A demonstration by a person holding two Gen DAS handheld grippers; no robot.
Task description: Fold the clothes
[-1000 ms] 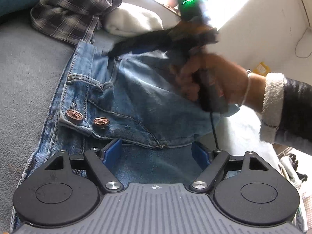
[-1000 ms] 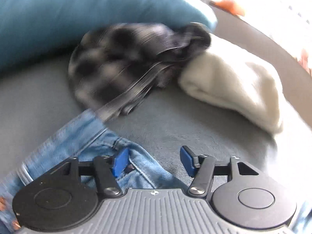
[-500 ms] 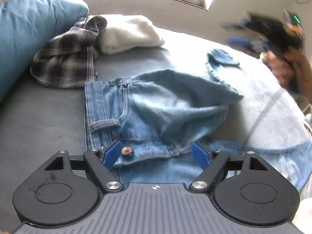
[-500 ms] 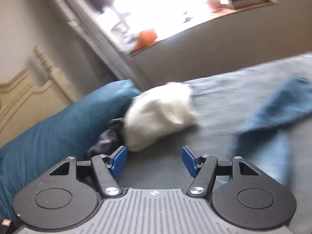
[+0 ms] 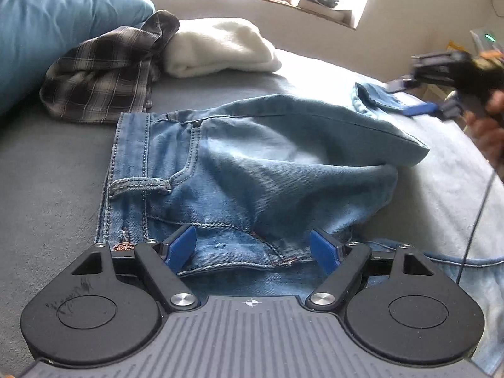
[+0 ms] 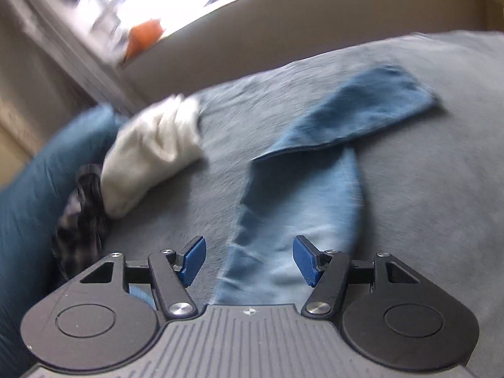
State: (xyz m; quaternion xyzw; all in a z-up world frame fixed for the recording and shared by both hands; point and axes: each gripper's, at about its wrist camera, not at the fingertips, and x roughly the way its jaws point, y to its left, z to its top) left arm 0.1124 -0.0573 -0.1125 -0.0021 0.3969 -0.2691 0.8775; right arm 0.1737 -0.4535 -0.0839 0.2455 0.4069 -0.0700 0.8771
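Light blue jeans [image 5: 258, 170] lie crumpled on the grey bed cover, waistband to the left, one leg folded over the seat. My left gripper [image 5: 253, 249] is open and empty just above the fly area of the jeans. My right gripper [image 6: 249, 260] is open and empty above a jeans leg [image 6: 318, 189] that runs away to its hem at the upper right. The right gripper also shows blurred at the right edge of the left wrist view [image 5: 419, 100], near the leg's hem.
A folded white garment [image 5: 217, 50] and a crumpled dark plaid shirt [image 5: 104, 72] lie at the back left next to a blue pillow [image 5: 53, 28]. The grey bed cover [image 5: 47, 163] runs under everything. A windowsill and wall stand behind the bed.
My right gripper has swung away from the waistband to the right, out over the jeans leg. My left gripper has pulled back a little and stays open over the fly.
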